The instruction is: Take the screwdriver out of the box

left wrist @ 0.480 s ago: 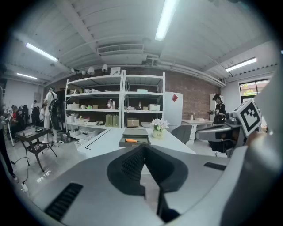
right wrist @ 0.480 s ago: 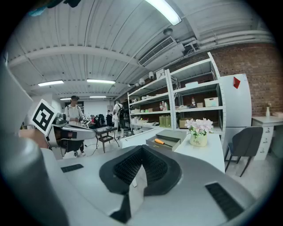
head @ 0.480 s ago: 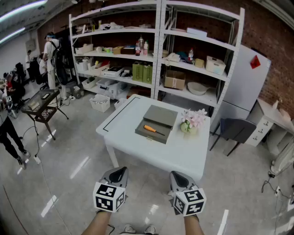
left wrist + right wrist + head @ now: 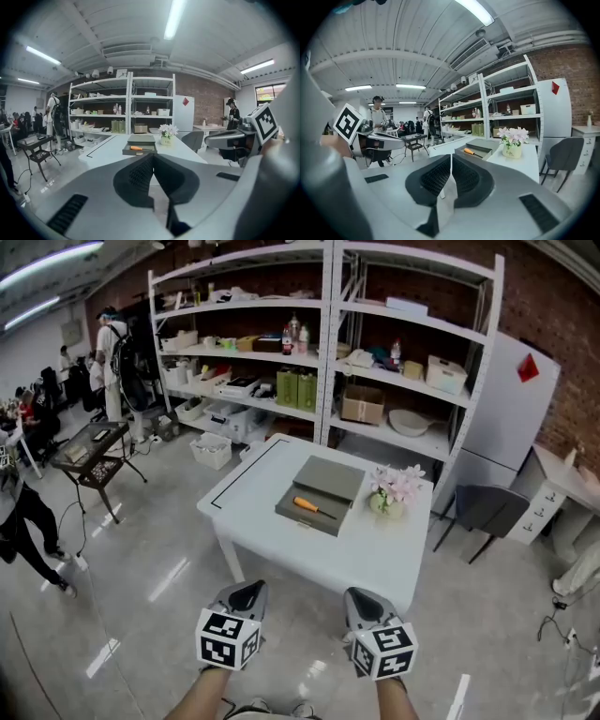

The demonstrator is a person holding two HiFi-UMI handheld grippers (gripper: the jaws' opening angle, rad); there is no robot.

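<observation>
Left gripper (image 4: 246, 592): jaws together, nothing between them, as its own view confirms (image 4: 152, 156). Right gripper (image 4: 362, 598): jaws likewise pressed together and empty (image 4: 451, 157). Both are held off the near edge of the white table (image 4: 361, 557), above the glossy floor and side by side. Each aims at the table with a slight downward tilt. Neither touches the table or anything on it.

Screwdriver (image 4: 313, 507): orange handle, dark shaft. It lies inside the open grey box (image 4: 302, 518), handle to the left in the head view, and is untouched. The box sits near the middle of the table, its raised lid on the side facing away from the grippers. It is well apart from both grippers.

Flower pot (image 4: 388, 502): pale pink blooms, standing upright on the table just to the right of the box.

Surroundings, taken from the table:
- A white shelving unit (image 4: 325, 352) stands beyond the far edge, loaded with boxes, bottles and bins.
- A grey chair (image 4: 482, 506) stands beyond the right side.
- A black folding stand (image 4: 91, 454) stands well to the left, with a person (image 4: 111, 357) beyond it.
</observation>
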